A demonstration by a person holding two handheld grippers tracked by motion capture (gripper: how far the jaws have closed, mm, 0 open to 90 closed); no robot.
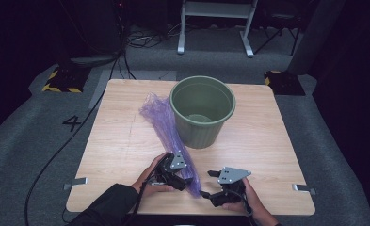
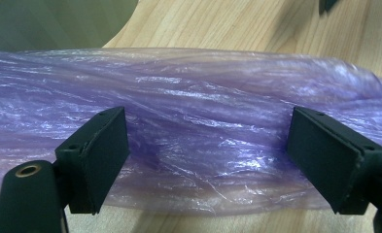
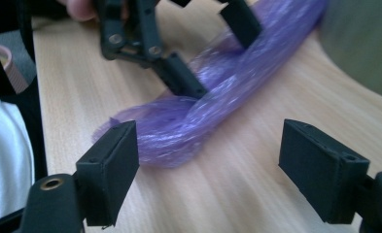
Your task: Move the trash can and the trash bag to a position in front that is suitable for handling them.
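Two handheld black two-jaw grippers low in the high view, near the table's front edge. Left gripper (image 1: pixel 185 170), lower centre of frame, jaws spread wide over the long, crinkled, translucent purple plastic bag (image 1: pixel 166 127); in the left gripper view the bag (image 2: pixel 193 126) runs straight across the frame between both open pads (image 2: pixel 101 155), which sit against it without pinching. Right gripper (image 1: pixel 212 178), lower right of centre, jaws also wide apart, nothing between them; in the right gripper view the bag's near end (image 3: pixel 179 131) lies just ahead of its left pad, slightly apart. Bag stretches flat on the pale wooden table (image 1: pixel 267 141) from lower centre diagonally up to the left side of the ribbed olive-green plastic bin (image 1: pixel 202 110), touching its wall. Bin upright, centre frame.
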